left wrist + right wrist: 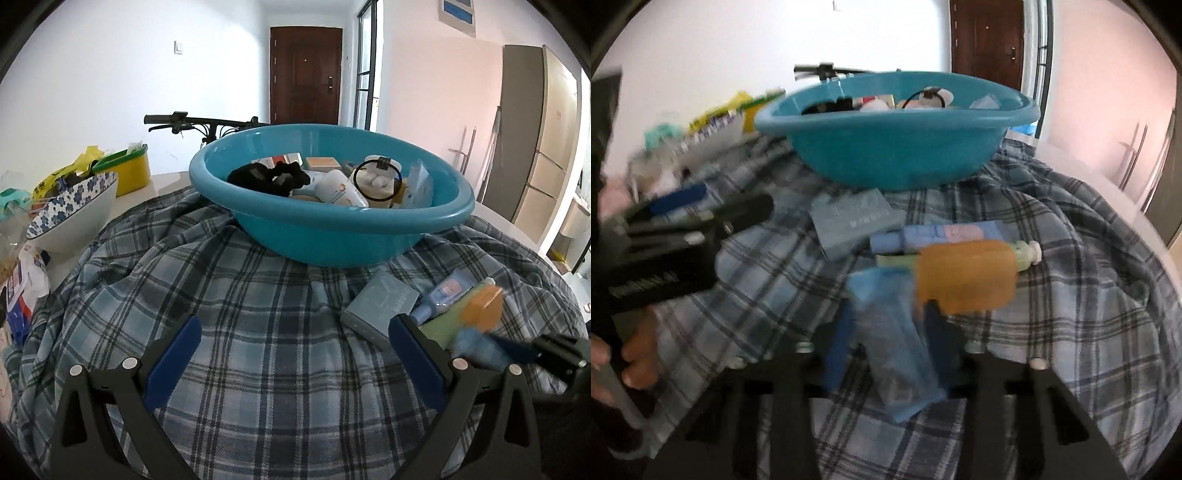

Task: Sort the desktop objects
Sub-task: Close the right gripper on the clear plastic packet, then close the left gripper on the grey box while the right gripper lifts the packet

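A teal basin [332, 236] [886, 155] holding several small items sits on a plaid cloth [258, 288]. In front of it lie a grey-blue box [380, 302] [853, 221], a blue tube [443, 291] [938, 236], a green tube [1027, 254] and an orange block [484, 302] [967, 273]. My right gripper [889, 310] is shut on a translucent blue packet [897, 362], which lies lengthwise between its fingers just short of the orange block. My left gripper [295, 354] stands open over bare cloth, left of the box, with nothing between its fingers.
A flowered bowl [74, 210], a yellow container [129, 170] and several packets crowd the table's left side. Bicycle handlebars [177, 120] show behind the basin. A hand [635, 354] holds the left gripper's handle at the left edge of the right wrist view.
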Demonstrator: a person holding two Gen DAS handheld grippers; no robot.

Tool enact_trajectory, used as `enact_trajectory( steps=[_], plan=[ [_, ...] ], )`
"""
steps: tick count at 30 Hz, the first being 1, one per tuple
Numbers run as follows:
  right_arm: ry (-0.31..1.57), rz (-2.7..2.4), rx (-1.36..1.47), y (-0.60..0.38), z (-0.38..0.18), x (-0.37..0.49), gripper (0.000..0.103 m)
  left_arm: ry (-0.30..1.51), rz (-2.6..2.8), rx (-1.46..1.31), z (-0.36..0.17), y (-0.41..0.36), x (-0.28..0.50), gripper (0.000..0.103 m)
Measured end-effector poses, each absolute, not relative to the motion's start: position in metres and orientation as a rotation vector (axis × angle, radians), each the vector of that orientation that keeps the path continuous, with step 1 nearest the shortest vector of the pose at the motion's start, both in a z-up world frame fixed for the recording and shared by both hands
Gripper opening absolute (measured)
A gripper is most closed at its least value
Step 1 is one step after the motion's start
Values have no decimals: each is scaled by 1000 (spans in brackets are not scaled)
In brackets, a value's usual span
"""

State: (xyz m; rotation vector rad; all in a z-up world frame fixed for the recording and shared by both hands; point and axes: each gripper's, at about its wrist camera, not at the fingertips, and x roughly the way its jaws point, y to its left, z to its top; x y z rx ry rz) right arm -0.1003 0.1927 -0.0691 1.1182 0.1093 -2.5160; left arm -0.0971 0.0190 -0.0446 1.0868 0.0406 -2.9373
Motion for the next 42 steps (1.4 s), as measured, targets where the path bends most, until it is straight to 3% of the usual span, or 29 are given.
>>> enact_trajectory(
  steps=[7,12,17,21,23,27,29,32,38,39,41,42],
  plan=[
    [-53,-2726,973,229,-47,-97,32,-16,-2981,1165,-50,31,-99,103],
    [-138,-2780,1002,245,-48,-102,32,111,-3061,1420,-54,34,-96,103],
    [-121,-2775,990,243,-46,-99,32,-167,-3014,1400,-46,47,-106,103],
    [-112,-2761,984,240,-46,-98,32,-286,-3007,1441,-49,55,-115,102],
    [-109,-2762,984,239,-47,-98,32,-342,-3010,1440,-50,60,-119,90],
    [-83,-2747,968,234,-46,-95,32,-382,-3031,1520,-55,67,-134,75],
    [-70,-2744,966,232,-46,-94,32,-417,-3039,1562,-57,72,-138,53],
    [-69,-2745,968,233,-46,-94,32,-417,-3028,1614,-64,74,-147,42],
    [-84,-2740,971,234,-46,-95,32,-484,-3090,1633,-69,77,-153,44],
    [-81,-2740,971,234,-46,-95,32,-490,-3107,1631,-69,78,-153,48],
    [-75,-2737,973,233,-46,-95,32,-497,-3134,1598,-66,79,-154,73],
    [-73,-2736,975,232,-46,-95,32,-506,-3148,1563,-63,80,-152,76]
  ],
)
